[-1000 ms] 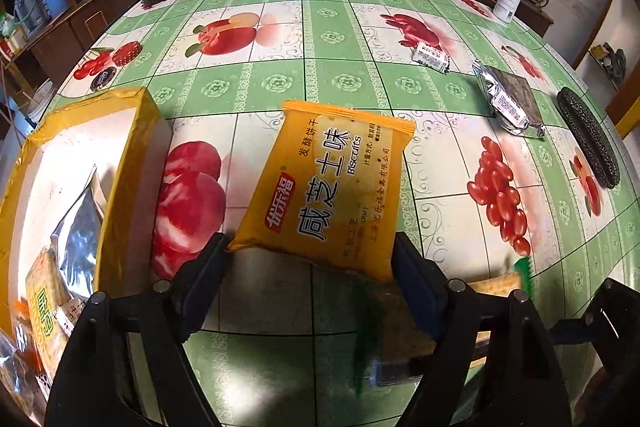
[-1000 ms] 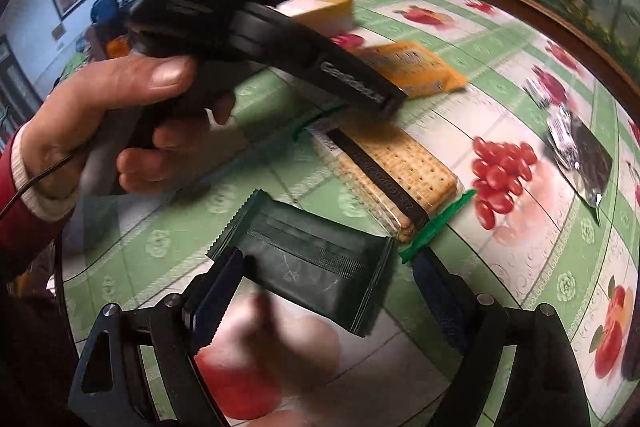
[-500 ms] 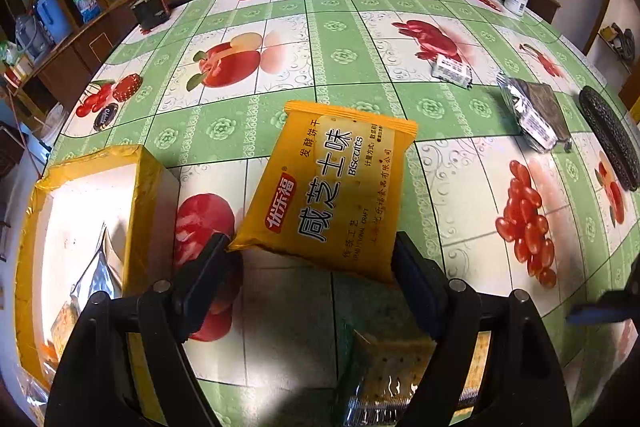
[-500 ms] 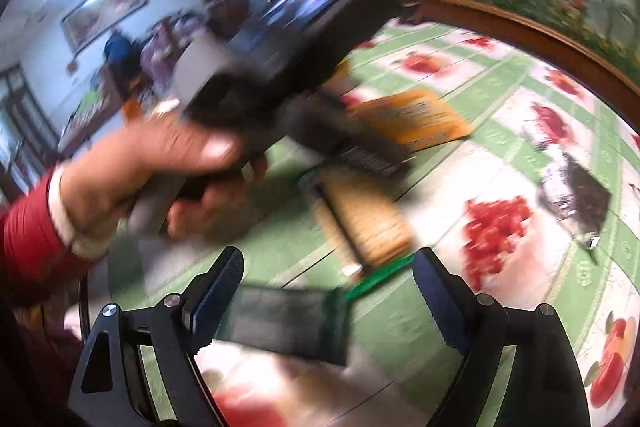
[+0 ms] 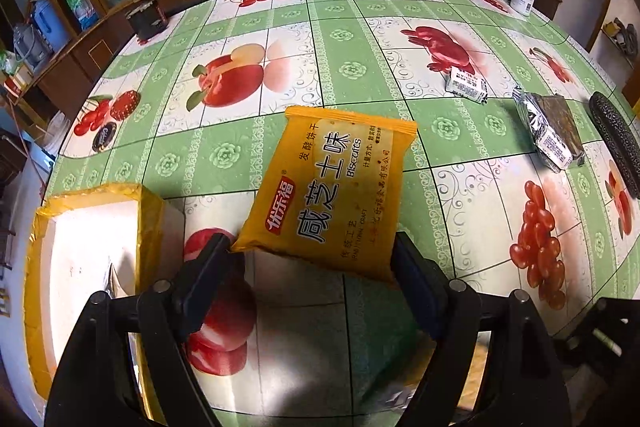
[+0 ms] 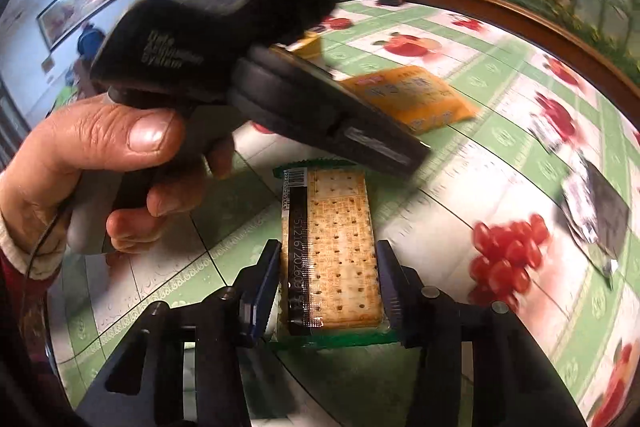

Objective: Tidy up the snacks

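Right wrist: cracker pack (image 6: pixel 340 247) lies between the closing right claw (image 6: pixel 328 267) jaws.

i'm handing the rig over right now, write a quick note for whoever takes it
Left claw: shut on the yellow biscuit pack, held over the table beside the box.
Right claw: jaws closing around the clear cracker pack; the pack lies on the table between them, and I cannot tell if the pads press on it yet.
Done: the box already holds some snacks, mostly out of view.
Left: drop the yellow pack in the box, finish the grip on the crackers, then collect the silver packet, the small white packet and the dark cookie roll.
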`<state>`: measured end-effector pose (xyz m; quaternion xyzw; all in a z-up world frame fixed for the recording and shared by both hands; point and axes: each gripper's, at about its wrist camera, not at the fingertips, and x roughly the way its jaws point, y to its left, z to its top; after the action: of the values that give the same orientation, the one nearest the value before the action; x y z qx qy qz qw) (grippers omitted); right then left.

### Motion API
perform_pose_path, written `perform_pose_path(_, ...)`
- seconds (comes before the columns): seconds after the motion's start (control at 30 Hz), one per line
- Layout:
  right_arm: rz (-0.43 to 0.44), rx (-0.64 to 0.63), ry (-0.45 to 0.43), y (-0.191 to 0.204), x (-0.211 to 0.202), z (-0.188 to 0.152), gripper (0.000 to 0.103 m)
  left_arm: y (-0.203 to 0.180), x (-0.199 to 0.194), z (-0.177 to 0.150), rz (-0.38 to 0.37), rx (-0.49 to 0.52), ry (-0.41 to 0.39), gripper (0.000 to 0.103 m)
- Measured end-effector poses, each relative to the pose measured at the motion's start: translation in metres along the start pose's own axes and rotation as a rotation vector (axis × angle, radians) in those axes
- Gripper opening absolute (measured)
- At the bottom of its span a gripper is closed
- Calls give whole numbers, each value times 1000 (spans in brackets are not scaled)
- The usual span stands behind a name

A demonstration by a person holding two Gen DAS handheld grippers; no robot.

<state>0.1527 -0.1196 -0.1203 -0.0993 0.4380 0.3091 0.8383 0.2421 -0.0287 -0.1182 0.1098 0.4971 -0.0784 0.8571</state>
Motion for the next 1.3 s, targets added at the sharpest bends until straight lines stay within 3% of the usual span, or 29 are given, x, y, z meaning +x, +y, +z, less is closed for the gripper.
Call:
perform_pose_path(0.23, 59, 211, -77, -27, -35, -34, 48, -5, 4, 7, -10, 16, -35, 80)
perform_pose_path(0.3, 71, 280, -106, -33, -49, -47, 48, -5, 2, 4, -17, 1, -49, 76)
perform_pose_path(0.37, 94, 356, -141, -43, -63, -60, 48, -6, -3, -1, -46, -9, -61, 58)
perform_pose_path(0.5, 103, 462, -182, -63, -79, -77, 48, -11, -16, -15, -72, -17, -82, 54)
perform_pose_path(0.53, 102, 479, -186, -68, -80, -77, 48, -11, -20, -19, -84, -22, -88, 15)
perform_pose_path(0.57, 101, 494, -191, -70, -84, -80, 48, -10, -24, -24, -101, -39, -82, 1)
perform_pose_path(0.77, 104, 520, -218, -68, -97, -91, 48, 1, -56, -50, -136, -82, -140, 0)
perform_pose_path(0.83, 108, 517, -214, -63, -99, -93, 48, 0, -61, -51, -112, -64, -152, 0)
perform_pose_path(0.9, 110, 513, -212, -60, -96, -90, 48, -8, -62, -43, -39, -8, -156, 3)
perform_pose_path(0.93, 111, 511, -216, -55, -98, -91, 48, -12, -62, -38, -9, 16, -156, 18)
perform_pose_path(0.97, 116, 508, -219, -55, -96, -88, 48, -17, -60, -28, 11, 49, -171, 53)
perform_pose_path(1.03, 117, 503, -227, -50, -98, -87, 48, -22, -61, -16, 24, 97, -239, 89)
perform_pose_path(1.1, 118, 503, -231, -50, -98, -87, 48, -27, -52, 0, 27, 157, -255, 89)
perform_pose_path(1.2, 124, 517, -239, -53, -101, -89, 48, -35, -26, 20, 9, 238, -172, 89)
perform_pose_path(1.3, 131, 542, -249, -60, -104, -92, 48, -43, -3, 26, 49, 308, -118, 89)
